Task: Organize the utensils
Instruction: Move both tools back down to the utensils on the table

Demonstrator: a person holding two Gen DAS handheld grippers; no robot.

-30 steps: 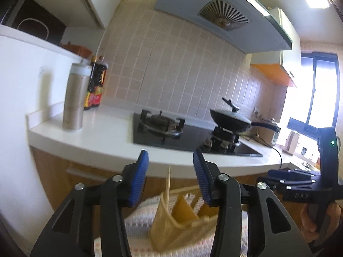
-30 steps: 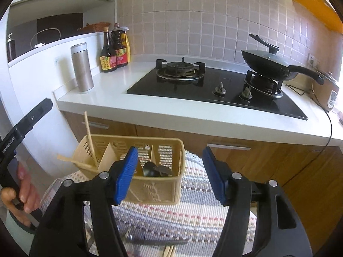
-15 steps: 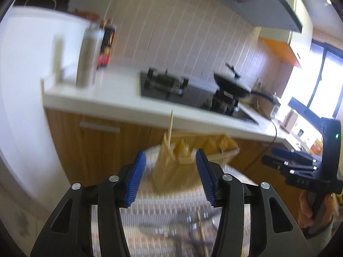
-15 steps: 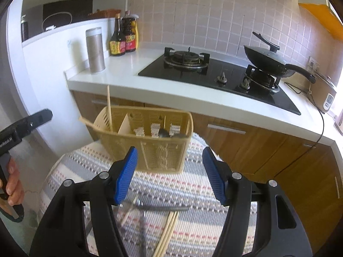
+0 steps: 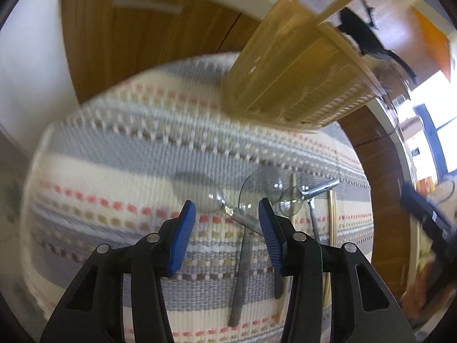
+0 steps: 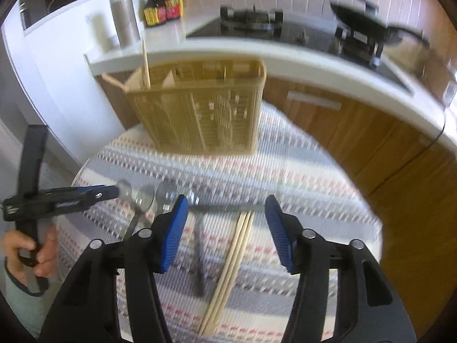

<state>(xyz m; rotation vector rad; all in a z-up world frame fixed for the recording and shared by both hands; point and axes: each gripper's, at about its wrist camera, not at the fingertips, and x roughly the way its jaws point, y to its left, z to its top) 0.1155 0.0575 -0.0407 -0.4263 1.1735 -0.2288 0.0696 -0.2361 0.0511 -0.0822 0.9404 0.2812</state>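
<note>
A tan slotted utensil caddy [image 6: 200, 108] stands at the far side of a round table with a striped cloth [image 6: 285, 177]; it also shows in the left wrist view [image 5: 297, 65]. One chopstick [image 6: 146, 63] stands in it. Several metal spoons [image 5: 257, 188] and a pair of chopsticks [image 6: 234, 254] lie on the cloth. My left gripper [image 5: 227, 228] is open and empty, low over the spoons; it also appears in the right wrist view [image 6: 85, 195]. My right gripper [image 6: 225, 228] is open and empty above the chopsticks and spoon handles.
Behind the table runs a white counter [image 6: 285, 63] with a gas hob [image 6: 251, 20], a black pan [image 6: 362, 25], a steel flask [image 6: 124, 23] and sauce bottles [image 6: 162, 3]. Wooden cabinet doors [image 5: 137, 34] stand just beyond the table.
Both grippers have tilted down and dropped toward the table. The left one has come low over the spoons; the right one has closed in above the chopsticks. Both stay open.
</note>
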